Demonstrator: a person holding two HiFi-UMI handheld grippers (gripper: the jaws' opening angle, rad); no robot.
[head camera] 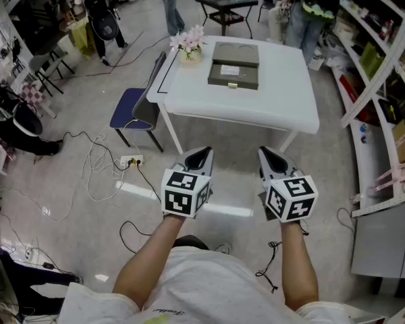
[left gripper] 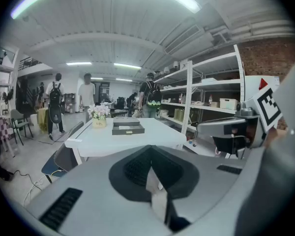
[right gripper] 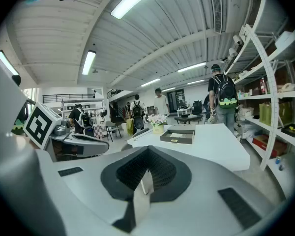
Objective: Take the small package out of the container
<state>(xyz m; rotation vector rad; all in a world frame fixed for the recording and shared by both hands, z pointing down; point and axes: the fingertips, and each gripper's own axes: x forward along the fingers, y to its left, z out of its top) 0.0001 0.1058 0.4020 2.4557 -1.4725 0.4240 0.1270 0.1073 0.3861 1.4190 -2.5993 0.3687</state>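
Container [head camera: 233, 65] lies well beyond left gripper [head camera: 204, 154] and right gripper [head camera: 265, 154].

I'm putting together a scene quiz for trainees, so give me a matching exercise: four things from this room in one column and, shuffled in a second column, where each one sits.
Things
1. dark flat rectangular box
2. small pot of pink and white flowers
3. blue-seated chair
4. pale power strip

Places
A. on the floor among loose cables
B. at the far left corner of the white table
C. on the table top, around its middle
D. on the floor against the table's left side

Pairs: 1-C, 2-B, 3-D, 4-A
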